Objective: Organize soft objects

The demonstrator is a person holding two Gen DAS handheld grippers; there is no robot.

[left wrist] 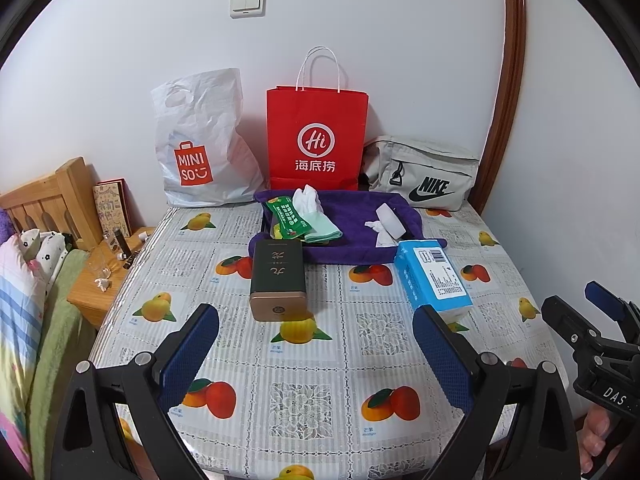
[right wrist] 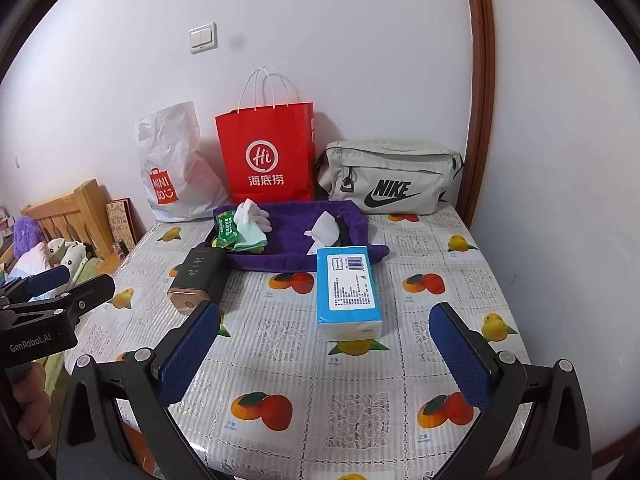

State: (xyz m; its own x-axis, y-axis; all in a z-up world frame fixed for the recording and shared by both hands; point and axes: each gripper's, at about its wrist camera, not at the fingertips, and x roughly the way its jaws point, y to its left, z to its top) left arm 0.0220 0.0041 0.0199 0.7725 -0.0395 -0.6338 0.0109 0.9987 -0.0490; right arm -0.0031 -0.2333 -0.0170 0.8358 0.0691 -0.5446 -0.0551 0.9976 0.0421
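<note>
A purple towel (left wrist: pixel 348 220) is lying spread at the table's far side, carrying a green snack packet (left wrist: pixel 286 222), white-and-mint socks (left wrist: pixel 316 216) and crumpled white tissue (left wrist: pixel 386 222); a blue tissue pack (left wrist: pixel 434 276) is lying just beside its near right corner.

Bedroom: wooden headboard (left wrist: pixel 48 196), pillows (left wrist: pixel 24 280), nightstand (left wrist: pixel 104 276).

Both views tableward, sharing the table (left wrist: pixel 304 364), perhaps obliquely

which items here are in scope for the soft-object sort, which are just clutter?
In scope: purple towel, white glove, mint sock, crumpled tissue, blue tissue pack, green snack pouch.

Clutter: dark tea tin, red Haidilao bag, Miniso bag, Nike pouch.
</note>
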